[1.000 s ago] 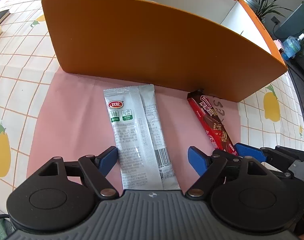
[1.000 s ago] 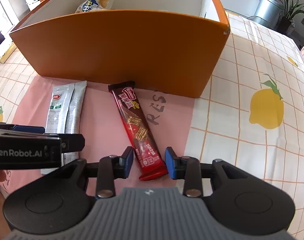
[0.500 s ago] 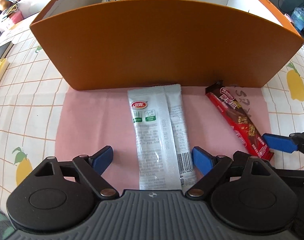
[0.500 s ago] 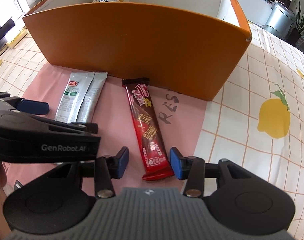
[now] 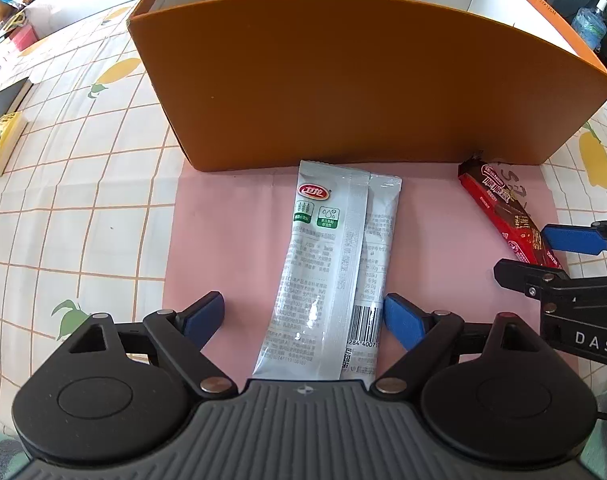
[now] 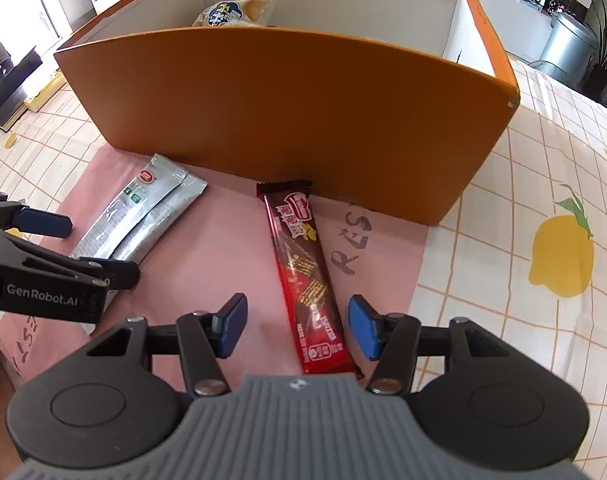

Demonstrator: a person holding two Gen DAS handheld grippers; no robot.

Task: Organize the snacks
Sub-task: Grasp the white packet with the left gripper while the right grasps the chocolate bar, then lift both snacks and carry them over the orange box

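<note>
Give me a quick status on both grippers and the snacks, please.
Left gripper open, straddling silver packet. Right gripper open, straddling red chocolate bar. Both snacks flat on pink mat. Orange box wall ahead.

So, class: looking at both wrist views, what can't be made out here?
- Orange box floor: its front wall hides it in both views.
- Silver packet near end: cut off by the left gripper body, left view.
- Red bar fine print: too small, right view.
</note>
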